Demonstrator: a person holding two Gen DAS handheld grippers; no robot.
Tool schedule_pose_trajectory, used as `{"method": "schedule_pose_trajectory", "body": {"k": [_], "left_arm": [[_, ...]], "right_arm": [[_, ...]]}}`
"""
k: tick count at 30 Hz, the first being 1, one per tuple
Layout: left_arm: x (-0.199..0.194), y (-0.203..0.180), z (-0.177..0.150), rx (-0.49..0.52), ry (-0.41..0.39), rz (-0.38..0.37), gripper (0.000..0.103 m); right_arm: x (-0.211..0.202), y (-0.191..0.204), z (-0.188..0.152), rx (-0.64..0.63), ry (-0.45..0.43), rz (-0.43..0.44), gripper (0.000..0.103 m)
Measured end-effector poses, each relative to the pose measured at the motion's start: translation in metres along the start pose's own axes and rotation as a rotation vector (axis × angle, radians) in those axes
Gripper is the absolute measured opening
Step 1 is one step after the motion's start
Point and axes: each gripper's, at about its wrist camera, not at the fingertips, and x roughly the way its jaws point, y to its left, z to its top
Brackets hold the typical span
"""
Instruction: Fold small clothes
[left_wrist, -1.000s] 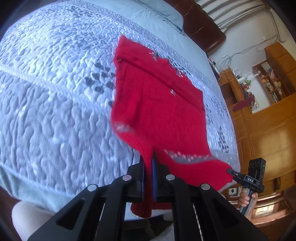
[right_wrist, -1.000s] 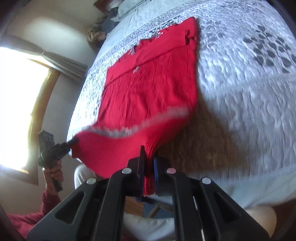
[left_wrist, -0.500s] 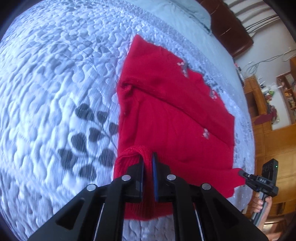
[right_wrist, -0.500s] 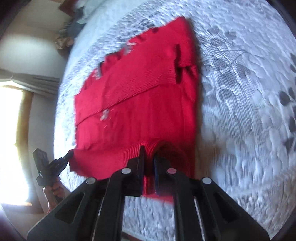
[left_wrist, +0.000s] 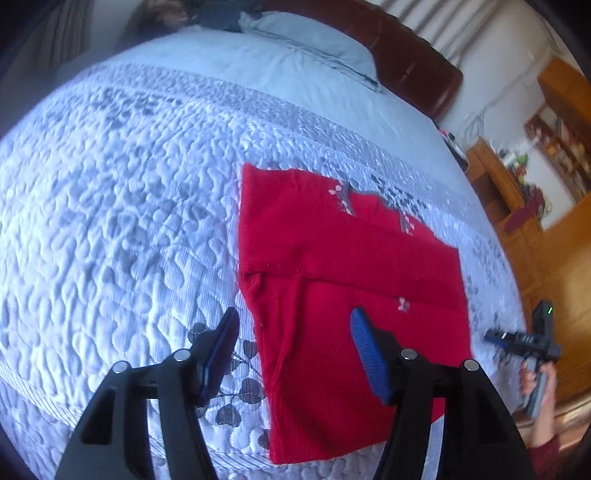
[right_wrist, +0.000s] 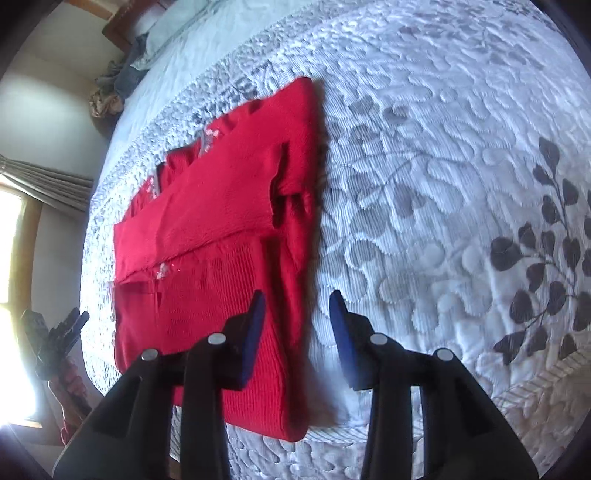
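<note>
A small red knit sweater (left_wrist: 347, 280) lies folded flat on the quilted bedspread (left_wrist: 110, 229); it also shows in the right wrist view (right_wrist: 221, 229). My left gripper (left_wrist: 295, 328) is open and empty, hovering over the sweater's near left edge. My right gripper (right_wrist: 297, 314) is open and empty, straddling the sweater's near right edge. The right gripper also shows at the far right of the left wrist view (left_wrist: 524, 339), and the left gripper at the far left of the right wrist view (right_wrist: 59, 332).
A grey pillow (left_wrist: 306, 40) and a dark wooden headboard (left_wrist: 413, 62) are at the far end of the bed. Wooden cabinets (left_wrist: 554, 236) stand to the right. A window with curtains (right_wrist: 33, 192) is on the left. The bed's near edge (right_wrist: 332, 443) is close below.
Both grippers carried the sweater's lower hem forward over the body, laid it down and opened. The sweater now lies folded and both grippers are empty.
</note>
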Motion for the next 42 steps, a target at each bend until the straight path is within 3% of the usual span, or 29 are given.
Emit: {"method": "schedule_pose_trajectory", "body": {"k": [8,16,17,19,20,23,28,30,37,42], "left_arm": [[0.053,-0.022,-0.01,0.129,0.104,0.083,0.064],[0.101,-0.034,-0.007,0.228,0.175,0.153,0.061],[0.106,-0.036,-0.008,0.248,0.176,0.171,0.054],[0.109,-0.04,-0.009,0.272,0.171,0.173,0.038],[0.109,-0.041,-0.009,0.274,0.167,0.17,0.024],[0.101,-0.042,-0.009,0.278,0.145,0.168,0.01],[0.075,-0.036,-0.008,0.233,0.076,0.127,0.008],[0.065,-0.036,-0.011,0.225,0.048,0.11,0.004],[0.031,-0.038,-0.018,0.19,-0.025,0.054,0.004],[0.007,-0.038,0.001,0.126,-0.092,0.021,0.004]], "right_arm": [[0.03,0.044,0.006,-0.216,0.064,-0.012,0.039],[0.073,0.051,0.023,-0.26,0.125,-0.08,0.039],[0.075,0.051,0.024,-0.267,0.129,-0.082,0.036],[0.077,0.053,0.023,-0.288,0.124,-0.096,0.011],[0.076,0.054,0.021,-0.305,0.124,-0.093,0.006],[0.064,0.058,0.016,-0.337,0.09,-0.071,0.005],[0.033,0.053,0.01,-0.309,0.028,0.029,0.004],[0.023,0.052,0.006,-0.315,0.012,0.044,0.004],[-0.004,0.063,-0.006,-0.348,-0.036,0.062,0.003],[-0.022,0.072,0.0,-0.358,-0.071,0.087,0.003]]}}
